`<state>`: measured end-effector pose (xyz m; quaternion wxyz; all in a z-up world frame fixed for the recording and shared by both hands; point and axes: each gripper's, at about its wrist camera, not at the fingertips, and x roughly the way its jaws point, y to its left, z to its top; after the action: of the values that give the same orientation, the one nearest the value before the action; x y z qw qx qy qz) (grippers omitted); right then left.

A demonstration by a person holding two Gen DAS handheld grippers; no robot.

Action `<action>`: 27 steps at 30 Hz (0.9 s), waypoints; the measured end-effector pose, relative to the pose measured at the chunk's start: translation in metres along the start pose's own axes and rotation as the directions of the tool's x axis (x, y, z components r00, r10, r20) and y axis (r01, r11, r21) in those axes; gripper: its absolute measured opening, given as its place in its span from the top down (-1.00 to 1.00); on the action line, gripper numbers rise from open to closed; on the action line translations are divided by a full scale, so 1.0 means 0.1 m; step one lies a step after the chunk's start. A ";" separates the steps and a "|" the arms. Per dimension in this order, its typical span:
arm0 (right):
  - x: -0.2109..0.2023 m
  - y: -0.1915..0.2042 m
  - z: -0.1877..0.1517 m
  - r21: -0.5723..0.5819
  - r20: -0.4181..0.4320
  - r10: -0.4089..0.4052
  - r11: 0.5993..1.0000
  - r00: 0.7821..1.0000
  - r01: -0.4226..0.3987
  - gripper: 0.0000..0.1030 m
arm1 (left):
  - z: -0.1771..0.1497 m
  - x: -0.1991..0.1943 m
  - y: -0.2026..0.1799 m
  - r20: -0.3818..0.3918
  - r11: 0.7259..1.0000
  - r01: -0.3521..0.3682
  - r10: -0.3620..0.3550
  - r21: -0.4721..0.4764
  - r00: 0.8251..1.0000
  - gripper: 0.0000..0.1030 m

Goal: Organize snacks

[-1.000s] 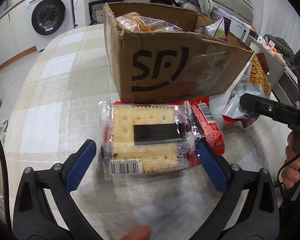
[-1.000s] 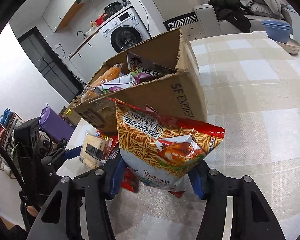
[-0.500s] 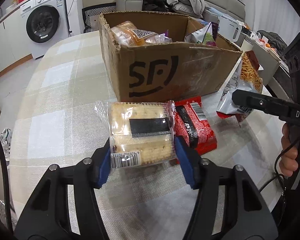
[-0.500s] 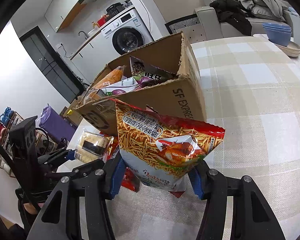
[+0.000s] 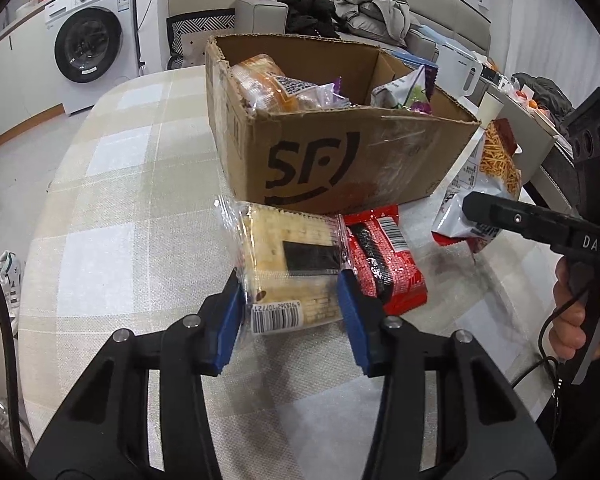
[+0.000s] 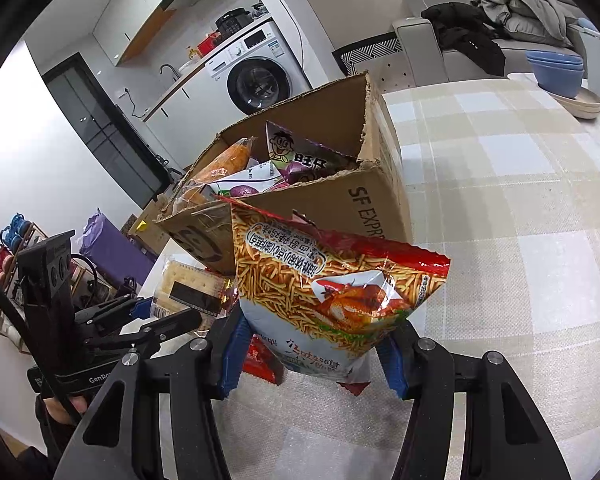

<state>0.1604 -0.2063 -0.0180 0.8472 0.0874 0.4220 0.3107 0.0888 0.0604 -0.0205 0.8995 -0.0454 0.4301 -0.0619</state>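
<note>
Left hand-held gripper [image 5: 290,312] closing on cracker pack [image 5: 290,264]; checked tablecloth [image 5: 112,208], washing machine [image 5: 96,36] behind.

I count two hand-held grippers, my left [image 5: 290,314] and my right [image 6: 310,354]. One cardboard box [image 5: 352,164] stands on one bench [image 5: 112,208]. Outside it I count three snacks: one cracker pack [image 5: 288,264], one red packet [image 5: 384,260], one bag of fried noodle sticks [image 6: 332,288].

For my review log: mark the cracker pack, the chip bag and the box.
cracker pack [image 5: 290,258], left wrist view, on its dark label.
chip bag [image 6: 332,280], right wrist view, on its printed front.
box [image 5: 340,168], left wrist view, on its logo wall.
</note>
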 end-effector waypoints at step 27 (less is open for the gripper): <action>0.01 -0.03 0.02 0.001 -0.016 -0.014 1.000 1.000 0.014 -0.11 | -0.17 0.16 -0.51 -0.052 0.980 -0.158 0.166 0.123 0.985 -0.93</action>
<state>0.1639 -0.2077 -0.0181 0.8458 0.0825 0.4296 0.3055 0.0822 0.0066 -0.0364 0.8889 0.0452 0.4556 -0.0153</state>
